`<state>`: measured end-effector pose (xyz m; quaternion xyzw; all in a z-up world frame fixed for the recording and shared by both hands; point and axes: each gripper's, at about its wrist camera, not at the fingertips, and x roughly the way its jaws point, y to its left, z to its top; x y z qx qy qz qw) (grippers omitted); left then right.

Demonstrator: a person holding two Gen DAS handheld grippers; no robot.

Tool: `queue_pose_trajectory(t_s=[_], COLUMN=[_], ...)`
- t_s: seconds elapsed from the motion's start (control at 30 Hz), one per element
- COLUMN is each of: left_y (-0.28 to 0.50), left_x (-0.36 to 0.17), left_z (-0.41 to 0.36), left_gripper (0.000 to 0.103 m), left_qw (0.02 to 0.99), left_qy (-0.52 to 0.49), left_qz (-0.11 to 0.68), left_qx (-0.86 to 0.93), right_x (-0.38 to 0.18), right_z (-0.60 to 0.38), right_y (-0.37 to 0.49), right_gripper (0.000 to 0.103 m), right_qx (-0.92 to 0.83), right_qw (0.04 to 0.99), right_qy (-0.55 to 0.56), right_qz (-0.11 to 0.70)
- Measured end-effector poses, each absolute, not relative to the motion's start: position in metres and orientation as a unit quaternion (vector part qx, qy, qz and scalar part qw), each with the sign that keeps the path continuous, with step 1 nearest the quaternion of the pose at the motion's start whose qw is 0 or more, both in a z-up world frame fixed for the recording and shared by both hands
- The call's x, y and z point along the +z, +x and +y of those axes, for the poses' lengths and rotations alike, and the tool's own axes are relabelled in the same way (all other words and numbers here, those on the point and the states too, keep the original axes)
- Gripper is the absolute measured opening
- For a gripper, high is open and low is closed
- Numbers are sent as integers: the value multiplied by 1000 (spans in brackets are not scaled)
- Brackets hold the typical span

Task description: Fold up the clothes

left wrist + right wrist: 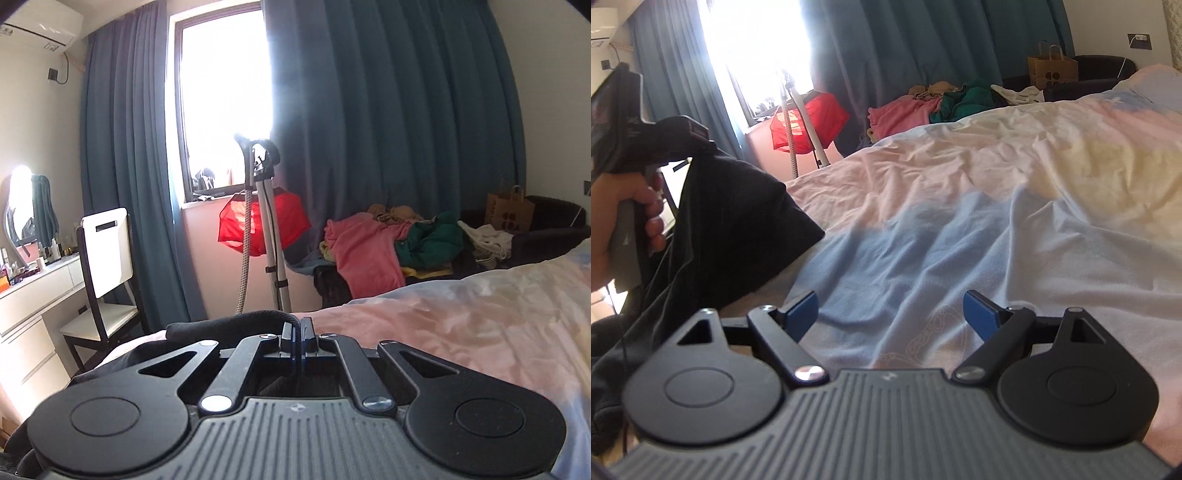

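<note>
In the left wrist view my left gripper (297,334) is shut on a corded edge of a black garment (229,325); the cloth arches left of the jaws and spreads beneath the gripper body. In the right wrist view the same left gripper (701,138) is held up by a hand (628,210) at the far left. The black garment (731,214) hangs from it down onto the near left corner of the bed. My right gripper (891,314) stands open low over the bedsheet (960,229), with nothing between its blue pads (803,312).
The bed (461,325) has a rumpled pink, blue and yellow sheet. Beyond it a dark sofa carries a pile of clothes (388,243) and a paper bag (509,214). A garment steamer pole (269,229) with a red garment (291,221), a chair (107,266) and a dressing table (33,291) stand left.
</note>
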<state>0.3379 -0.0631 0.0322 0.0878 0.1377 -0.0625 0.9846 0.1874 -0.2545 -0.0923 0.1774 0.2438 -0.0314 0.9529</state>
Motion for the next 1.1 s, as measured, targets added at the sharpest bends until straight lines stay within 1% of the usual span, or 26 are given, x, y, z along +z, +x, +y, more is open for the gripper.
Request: queue_pose_trajectory(t_s=[0.13, 0.23, 0.3, 0.4, 0.47, 0.53, 0.6, 0.67, 0.7, 0.73, 0.77, 0.8, 0.93, 1.0, 1.1], left_y=[235, 162, 125, 81, 72, 73, 76, 82, 84, 87, 93, 100, 109, 112, 116], left_x=[41, 35, 24, -15, -40, -52, -51, -44, -43, -43, -45, -47, -58, -59, -64], left_z=[-70, -61, -53, -35, -26, -22, -19, -16, -14, -10, -5, 0, 19, 28, 40], left_gripper=[2, 2, 2, 2, 2, 2, 2, 2, 2, 3, 3, 3, 3, 3, 3], left_qw=[981, 979, 976, 972, 966, 961, 964, 965, 965, 965, 963, 961, 956, 955, 957], left_qy=[110, 91, 70, 52, 46, 49, 38, 16, 3, -12, -26, -40, -80, -95, -86], left_qz=[98, 99, 115, 151, 188, 211, 204, 201, 202, 204, 209, 214, 229, 225, 202], left_qx=[-122, -156, -170, -173, -172, -172, -168, -165, -166, -166, -167, -169, -162, -169, -191], right_x=[-78, -69, -63, -55, -52, -51, -50, -50, -48, -45, -39, -34, -13, -6, -2], right_z=[-257, -258, -256, -249, -243, -236, -232, -232, -233, -233, -231, -230, -219, -204, -173], right_y=[165, 150, 141, 129, 121, 114, 108, 105, 106, 110, 115, 121, 178, 219, 285], right_gripper=[87, 87, 87, 87, 87, 87, 87, 87, 86, 80, 77, 77, 77, 77, 78], right_qx=[-39, -33, -26, -4, 15, 39, 65, 99, 122, 139, 147, 155, 204, 212, 198], right_qw=[960, 963, 965, 968, 968, 969, 965, 954, 945, 939, 935, 931, 900, 888, 881], right_qy=[169, 168, 165, 157, 153, 144, 152, 184, 204, 215, 223, 232, 289, 305, 319], right_qz=[221, 210, 202, 197, 197, 199, 206, 216, 223, 229, 232, 235, 256, 270, 287])
